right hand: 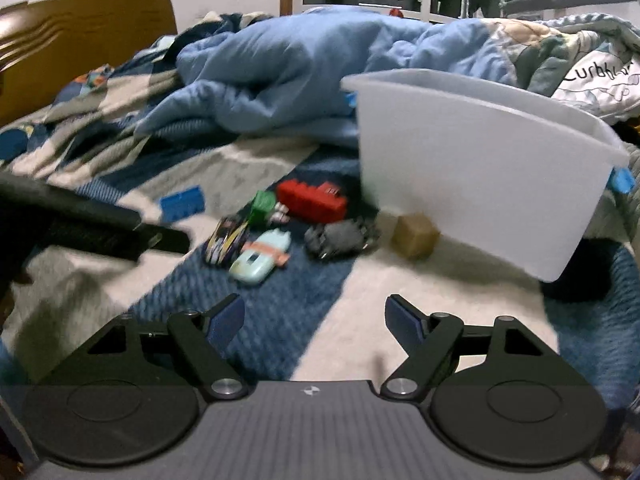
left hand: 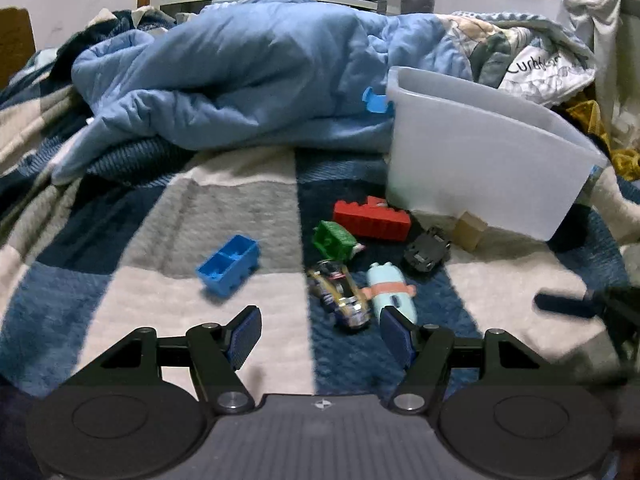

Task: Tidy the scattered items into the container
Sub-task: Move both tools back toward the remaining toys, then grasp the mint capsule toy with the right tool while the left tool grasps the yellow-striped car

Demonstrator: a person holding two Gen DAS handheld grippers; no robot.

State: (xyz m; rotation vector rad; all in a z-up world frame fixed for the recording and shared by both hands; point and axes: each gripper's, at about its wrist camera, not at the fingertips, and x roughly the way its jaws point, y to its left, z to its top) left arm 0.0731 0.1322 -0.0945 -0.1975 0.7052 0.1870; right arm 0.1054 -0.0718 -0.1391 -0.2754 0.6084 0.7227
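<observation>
1. Left gripper [left hand: 320, 334] and right gripper [right hand: 314, 318] both stood apart, holding nothing.
2. At twelve o'clock from the left gripper lay the toy car [left hand: 340, 296] touching the pale capsule toy [left hand: 392, 292]; closing could catch both.
3. Red brick [left hand: 372, 220] beyond.
4. Container [left hand: 480, 160], at one o'clock, sat tilted on soft bed [left hand: 160, 280]; could tip.
</observation>
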